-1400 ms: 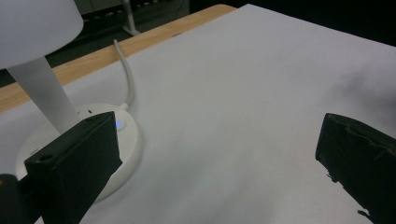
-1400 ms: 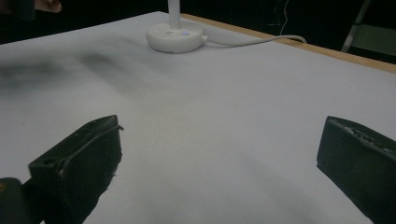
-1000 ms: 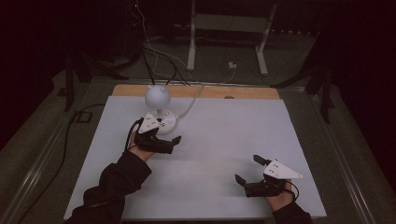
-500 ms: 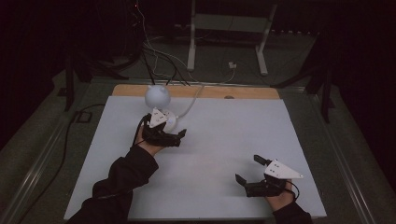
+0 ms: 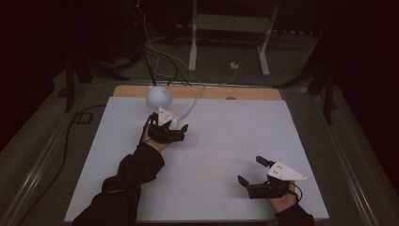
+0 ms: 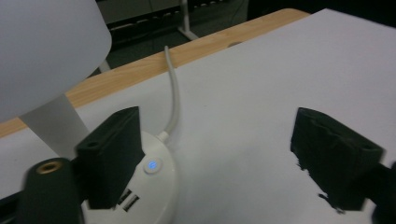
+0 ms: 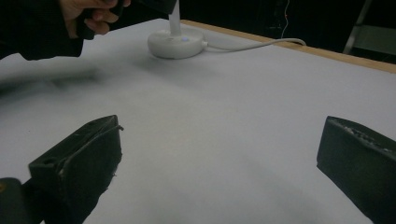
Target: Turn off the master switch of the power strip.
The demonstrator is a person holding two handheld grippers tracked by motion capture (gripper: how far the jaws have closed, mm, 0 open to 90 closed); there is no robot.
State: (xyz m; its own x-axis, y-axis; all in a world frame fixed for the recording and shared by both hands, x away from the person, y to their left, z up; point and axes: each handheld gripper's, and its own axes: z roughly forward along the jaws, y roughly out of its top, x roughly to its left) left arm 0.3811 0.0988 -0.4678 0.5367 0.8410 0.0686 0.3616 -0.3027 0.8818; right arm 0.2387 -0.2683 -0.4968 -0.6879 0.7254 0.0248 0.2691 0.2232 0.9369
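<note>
Dim room, dark floor, metal stand

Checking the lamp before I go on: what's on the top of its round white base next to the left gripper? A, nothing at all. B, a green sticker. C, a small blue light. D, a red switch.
C: in the left gripper view a small blue light glows on the lamp base, beside the left gripper.
</note>
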